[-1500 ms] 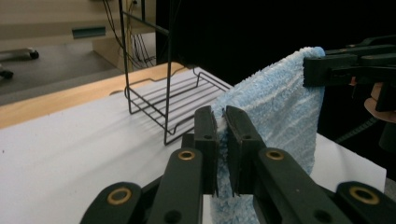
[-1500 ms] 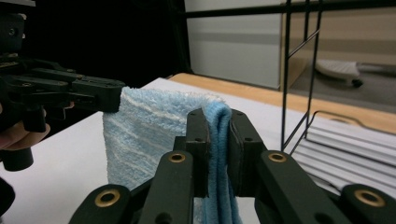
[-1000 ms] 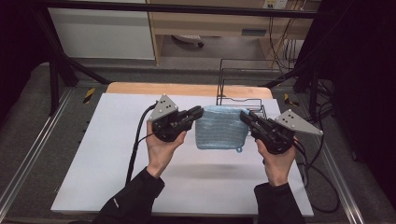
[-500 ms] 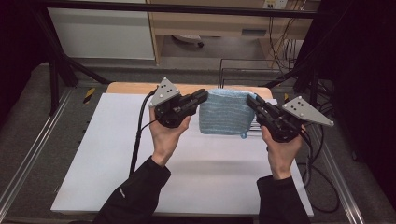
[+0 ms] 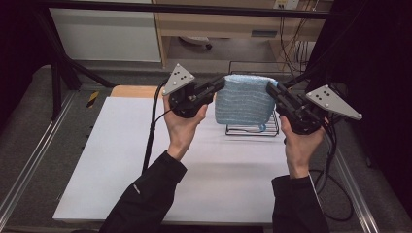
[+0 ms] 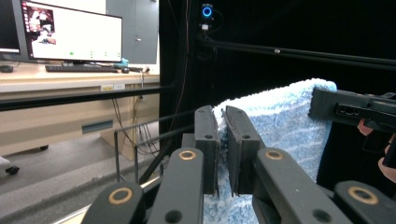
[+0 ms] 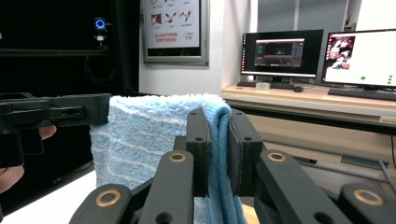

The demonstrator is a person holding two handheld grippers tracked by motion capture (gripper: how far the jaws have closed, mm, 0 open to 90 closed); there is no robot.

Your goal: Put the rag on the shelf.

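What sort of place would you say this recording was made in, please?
Probably a lab or office set up for recording: lit computer monitors on a long wooden desk, a black metal frame around the white-topped table, and a ring-lit camera on that frame.

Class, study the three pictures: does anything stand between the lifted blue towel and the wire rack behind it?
Nothing visible does. The towel hangs in the air, pinched at its top corners by the left gripper and the right gripper. The rack stands on the table directly beyond and below it.
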